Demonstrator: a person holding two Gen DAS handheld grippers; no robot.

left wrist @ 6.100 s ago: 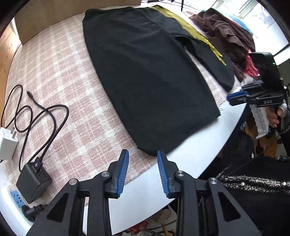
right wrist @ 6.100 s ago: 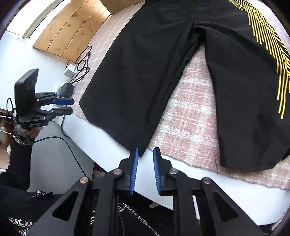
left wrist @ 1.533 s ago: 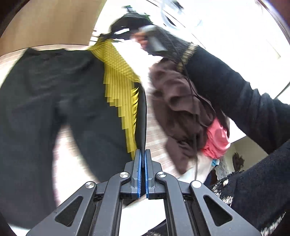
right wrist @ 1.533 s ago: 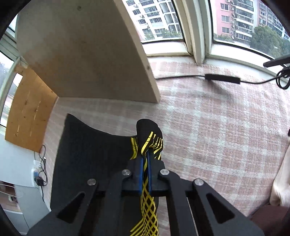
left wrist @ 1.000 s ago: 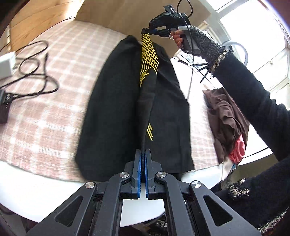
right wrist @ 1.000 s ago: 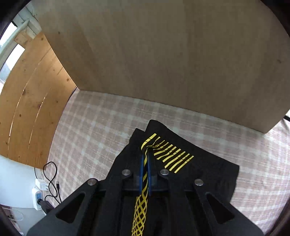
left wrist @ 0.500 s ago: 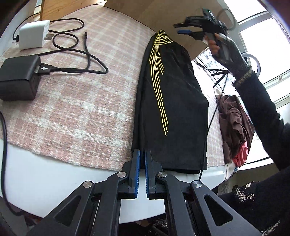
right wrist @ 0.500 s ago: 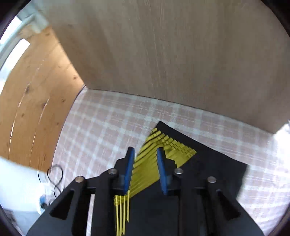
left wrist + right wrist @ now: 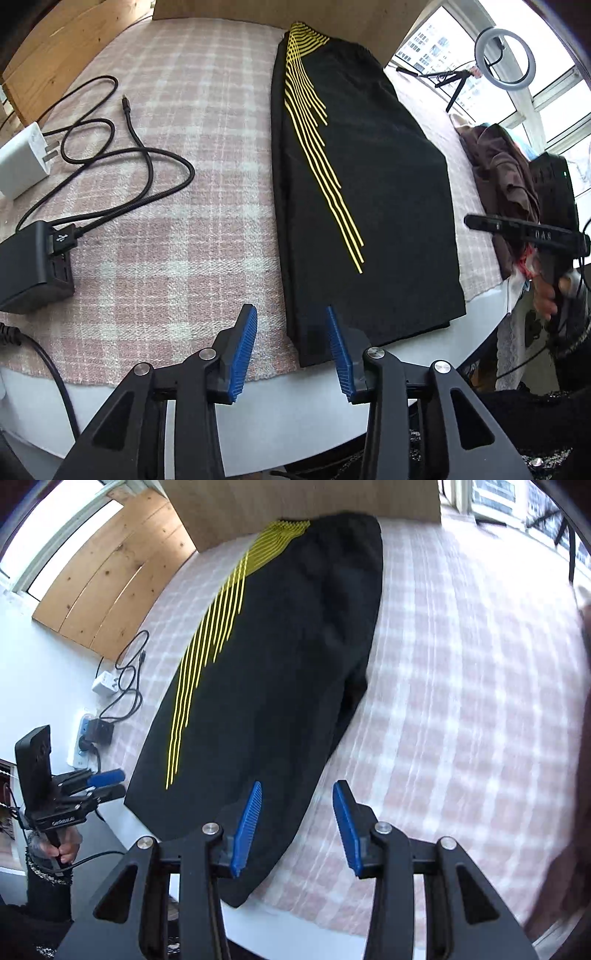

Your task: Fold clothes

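— So where are the black shorts (image 9: pixel 365 177) lying?

— Flat on the pink checked cloth (image 9: pixel 207 206) that covers the counter (image 9: pixel 280 410), folded lengthwise into one long panel. The waistband is at the counter's far edge, against the wooden board (image 9: pixel 295 502), and the leg hems reach the near edge. Yellow stripes (image 9: pixel 317 129) fan down from the waistband along the folded side.

— And the left hand-held gripper (image 9: pixel 291 347)?

— Released. Its blue pads (image 9: pixel 243 347) stand well apart just above the near edge, one on each side of the hem's near-left corner, and they grasp nothing.

— The right one?

— The right hand-held gripper (image 9: pixel 297 827) is released too, jaws wide, empty, over the near edge at the hem's other corner. In the left wrist view it shows side-on at the counter's right edge (image 9: pixel 524 229), held in the person's hand (image 9: pixel 550 295).

— Anything else on the counter?

— Toward the left edge, a white plug (image 9: pixel 22 158), a coiled black cable (image 9: pixel 122 162) and a black charger block (image 9: pixel 33 266), all well apart from the shorts. At the right edge there is a heap of brown clothes (image 9: pixel 506 173), and beyond it a ring light (image 9: pixel 506 59) on a small tripod near the window.
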